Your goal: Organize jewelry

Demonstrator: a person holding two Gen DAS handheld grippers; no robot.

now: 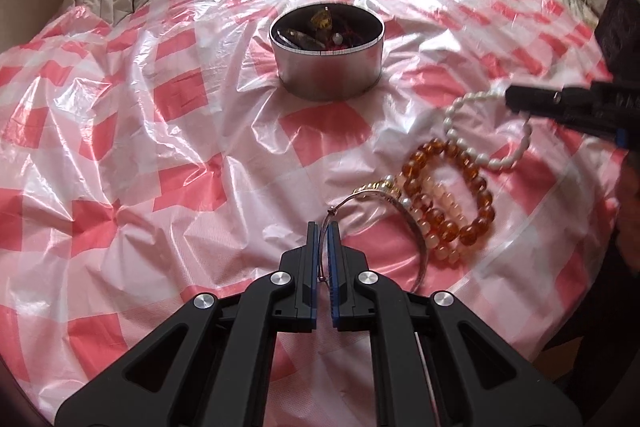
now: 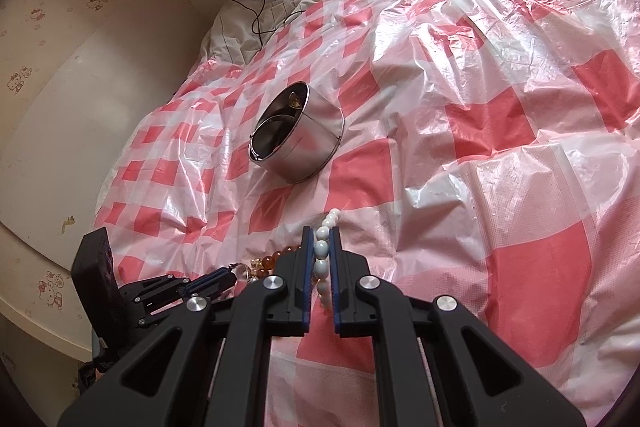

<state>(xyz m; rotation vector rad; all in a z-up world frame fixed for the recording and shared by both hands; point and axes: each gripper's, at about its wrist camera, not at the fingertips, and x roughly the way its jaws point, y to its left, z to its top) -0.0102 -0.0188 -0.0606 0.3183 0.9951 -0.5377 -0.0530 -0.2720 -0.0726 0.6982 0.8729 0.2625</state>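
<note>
Left gripper clamps a thin metal bangle; right gripper clamps the white bead bracelet. Both lie near the round tin, whose contents are dark and indistinct. Amber bracelets overlap there.

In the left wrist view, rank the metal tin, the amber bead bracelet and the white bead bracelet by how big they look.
1. metal tin, the largest.
2. amber bead bracelet and white bead bracelet: these look about alike. The white one is partly hidden by the right gripper, so I won't rank them.
</note>
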